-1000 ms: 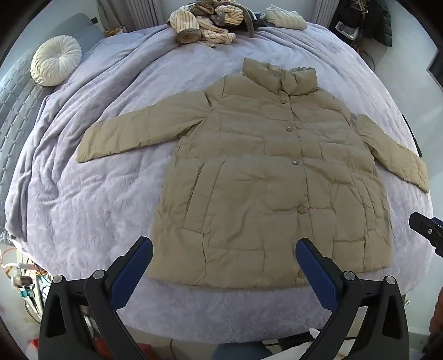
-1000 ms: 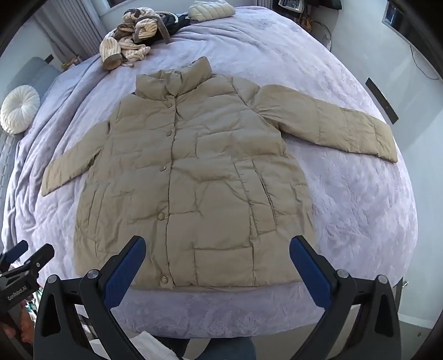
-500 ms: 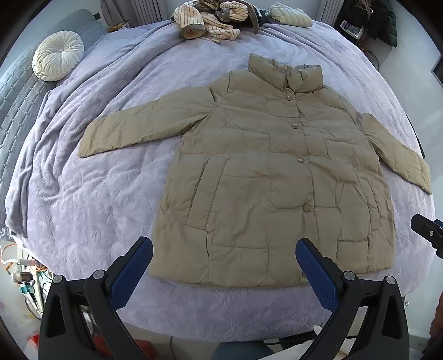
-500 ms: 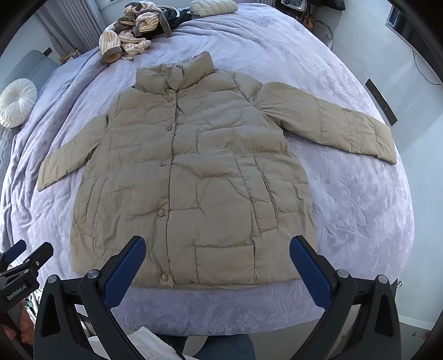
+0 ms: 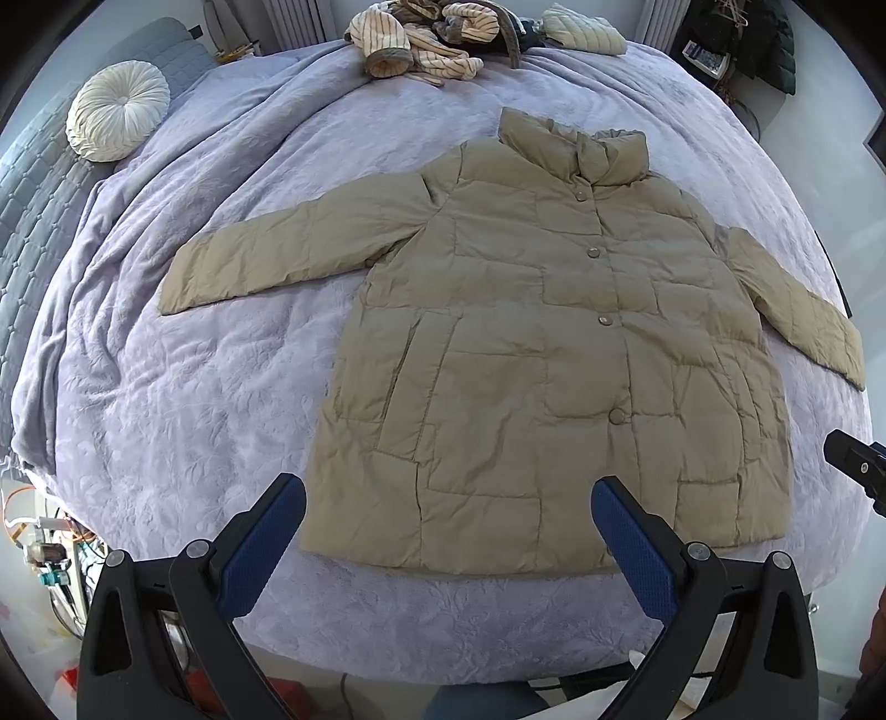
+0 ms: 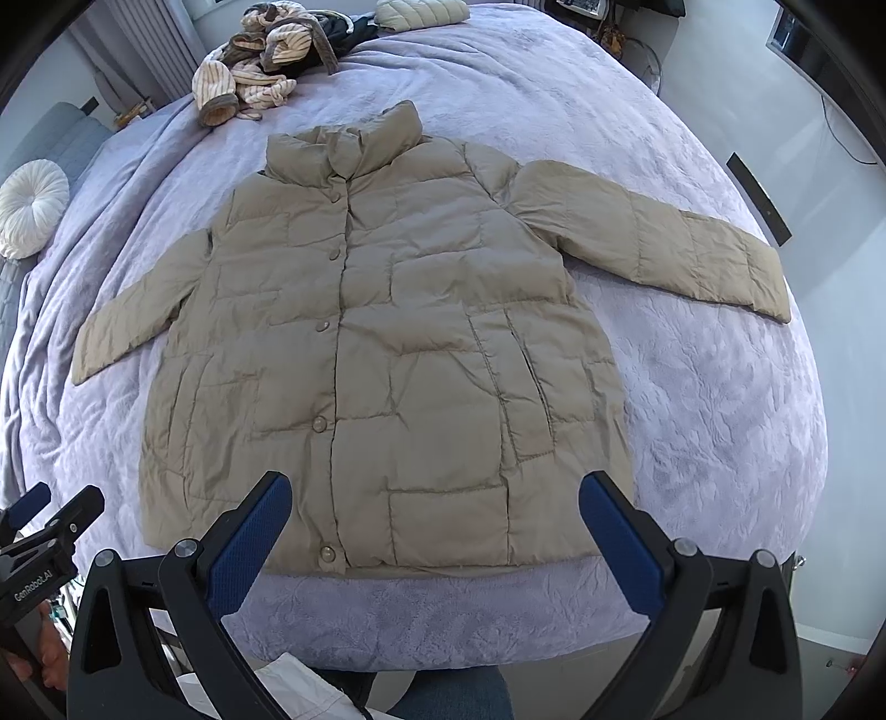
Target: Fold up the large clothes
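Observation:
A tan quilted jacket (image 5: 531, 354) (image 6: 387, 354) lies flat and buttoned on the lilac bedspread (image 5: 183, 399) (image 6: 709, 399), both sleeves spread out sideways, collar toward the far side. My left gripper (image 5: 448, 520) hangs open above the jacket's hem, left of its button line, with nothing between its blue pads. My right gripper (image 6: 434, 515) is open too, above the hem at the right half of the jacket. Each gripper shows at the edge of the other's view: the right gripper (image 5: 855, 471) and the left gripper (image 6: 41, 526).
A heap of striped clothes (image 5: 421, 39) (image 6: 260, 66) and a pale folded garment (image 5: 581, 33) lie at the far side of the bed. A round white cushion (image 5: 116, 111) (image 6: 27, 205) rests at the far left. The bed's near edge drops off just below the hem.
Both grippers have moved forward toward the bed, so the jacket's hem now sits closer to the fingers. Both stay open and the jacket has not moved.

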{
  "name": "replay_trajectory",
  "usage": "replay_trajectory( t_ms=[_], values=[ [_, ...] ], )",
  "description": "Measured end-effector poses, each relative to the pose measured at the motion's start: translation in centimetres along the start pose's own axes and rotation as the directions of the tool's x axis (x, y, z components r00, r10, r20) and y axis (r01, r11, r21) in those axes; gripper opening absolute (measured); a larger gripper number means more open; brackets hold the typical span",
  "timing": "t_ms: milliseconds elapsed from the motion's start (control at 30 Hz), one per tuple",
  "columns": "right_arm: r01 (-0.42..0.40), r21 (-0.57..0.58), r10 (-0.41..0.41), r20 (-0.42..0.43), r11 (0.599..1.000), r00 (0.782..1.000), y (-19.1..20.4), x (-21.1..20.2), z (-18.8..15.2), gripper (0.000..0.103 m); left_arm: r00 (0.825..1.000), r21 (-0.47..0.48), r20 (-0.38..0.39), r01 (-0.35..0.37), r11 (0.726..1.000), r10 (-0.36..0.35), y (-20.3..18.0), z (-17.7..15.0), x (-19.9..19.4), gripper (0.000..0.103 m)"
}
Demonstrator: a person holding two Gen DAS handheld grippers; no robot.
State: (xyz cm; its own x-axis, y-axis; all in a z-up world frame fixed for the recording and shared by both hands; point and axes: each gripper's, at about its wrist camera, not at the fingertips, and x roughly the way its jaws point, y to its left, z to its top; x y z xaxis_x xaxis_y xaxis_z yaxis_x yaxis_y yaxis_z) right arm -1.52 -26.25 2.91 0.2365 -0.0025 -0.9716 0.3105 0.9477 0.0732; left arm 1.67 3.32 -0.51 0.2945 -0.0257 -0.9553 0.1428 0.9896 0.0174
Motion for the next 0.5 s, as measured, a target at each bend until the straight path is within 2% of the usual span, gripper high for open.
replay_trajectory(
  t_ms=[500],
  values=[
    [-0.001, -0.001, 0.001, 0.000, 1.000, 1.000, -0.09, 0.00, -0.07, 0.103, 1.000, -0.001, -0.003, -0.002, 1.000, 0.002, -0.18, 0.33, -0.13, 0.103]
  ],
)
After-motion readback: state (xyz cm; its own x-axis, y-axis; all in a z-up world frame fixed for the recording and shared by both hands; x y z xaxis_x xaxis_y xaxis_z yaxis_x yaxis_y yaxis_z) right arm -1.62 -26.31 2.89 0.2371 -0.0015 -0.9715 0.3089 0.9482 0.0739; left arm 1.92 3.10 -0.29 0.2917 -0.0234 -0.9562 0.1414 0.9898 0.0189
